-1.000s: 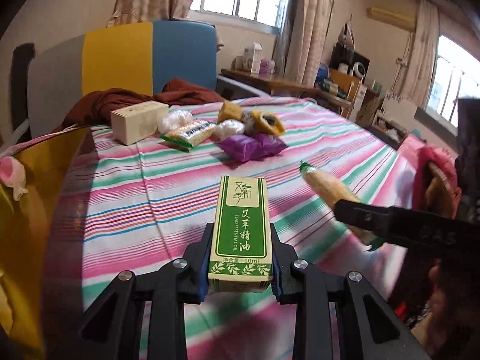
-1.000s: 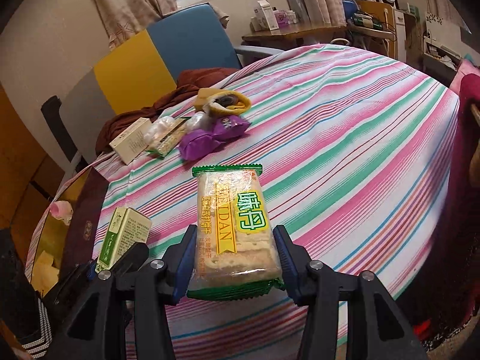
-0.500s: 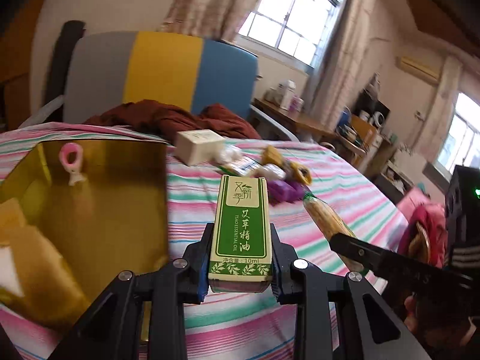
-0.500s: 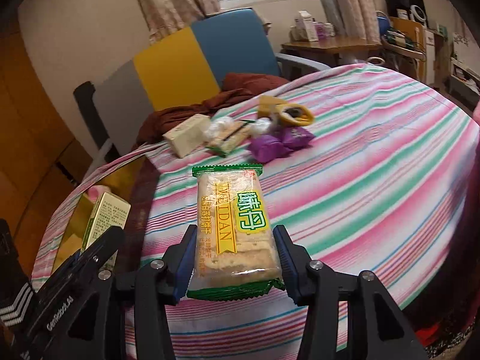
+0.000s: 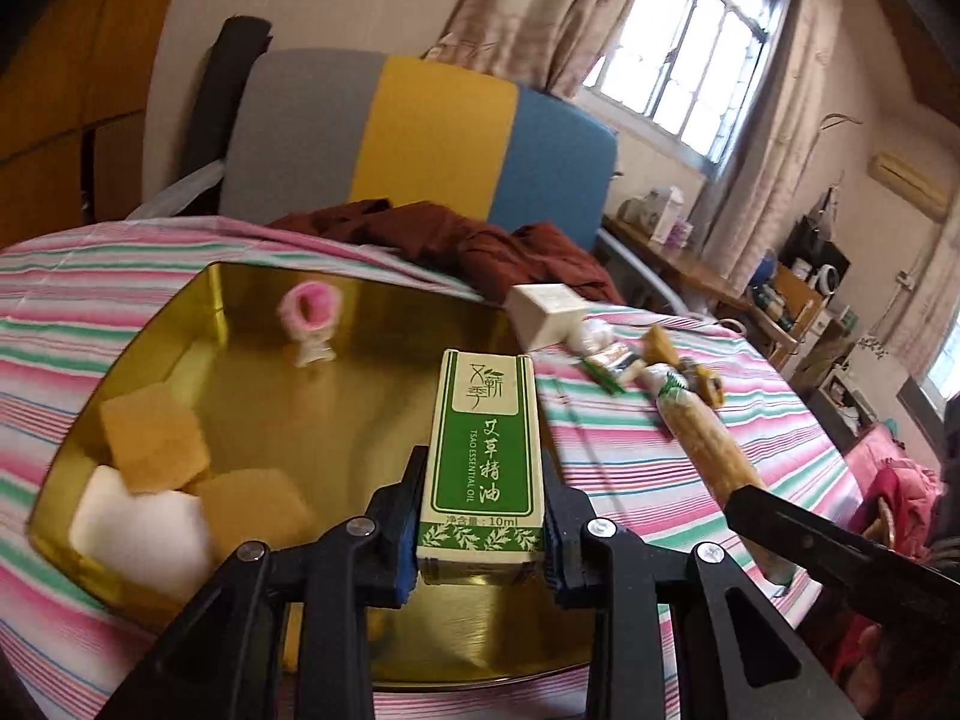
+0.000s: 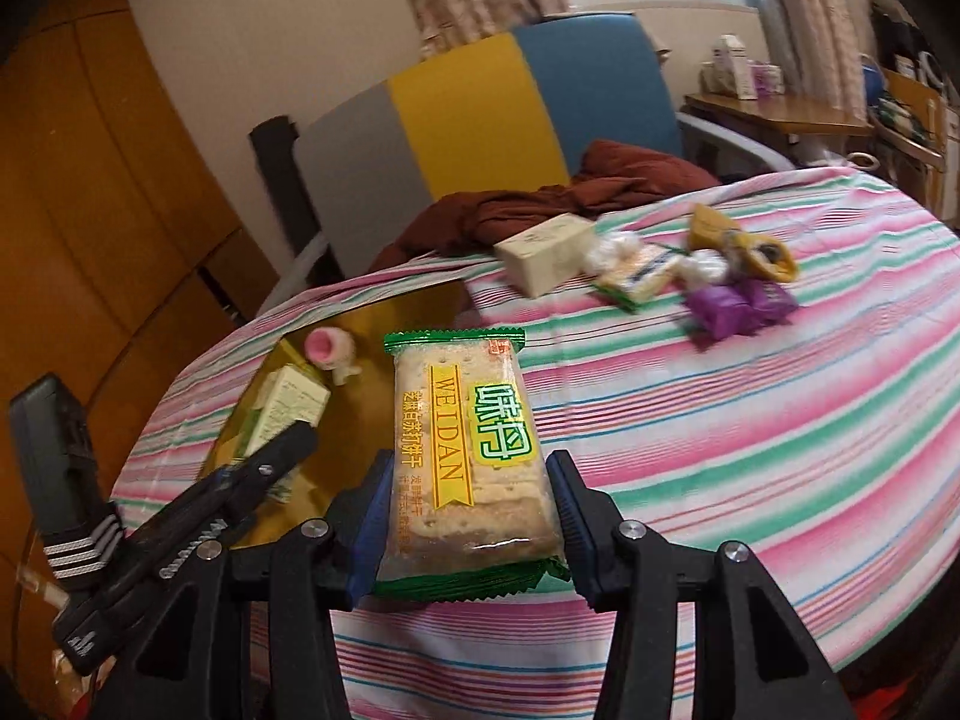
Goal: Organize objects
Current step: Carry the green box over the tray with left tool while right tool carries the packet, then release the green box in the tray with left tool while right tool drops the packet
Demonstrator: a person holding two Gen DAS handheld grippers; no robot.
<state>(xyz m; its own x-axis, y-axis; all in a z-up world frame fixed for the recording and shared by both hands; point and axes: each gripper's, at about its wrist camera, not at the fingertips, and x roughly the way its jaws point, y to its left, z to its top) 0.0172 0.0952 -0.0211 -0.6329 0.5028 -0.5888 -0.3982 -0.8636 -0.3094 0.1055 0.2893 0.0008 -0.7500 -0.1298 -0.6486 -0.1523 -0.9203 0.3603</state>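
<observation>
The left gripper (image 5: 480, 516) is clenched on a green oil box (image 5: 483, 450), held upright over the gold tin (image 5: 198, 294). The right gripper (image 6: 459, 516) grasps a cracker pack (image 6: 465, 450) by its long sides, hanging over the striped cloth (image 6: 750, 420) just right of the tin's rim.

Inside the tin lie 2 tan blocks (image 5: 153, 444), a white block (image 5: 138, 528) and a pink clip (image 5: 309, 324), so sorting looks partly done. The 2 held items seem next to go in. Left on the cloth, well apart from the tin, are a cream box (image 6: 546, 252), a second green-edged pack (image 6: 639, 276), white wrapped sweets (image 6: 708, 270), purple packets (image 6: 738, 306) and a yellow wrapper (image 6: 762, 252).

The tin's middle and near floor are bare, giving the oil box open room to drop. The blocks crowd the left corner. The cracker pack must cross the right rim, close to the left gripper, so the 2 tools could bump. A brown cloth (image 5: 468, 234) lies beyond the far rim.
</observation>
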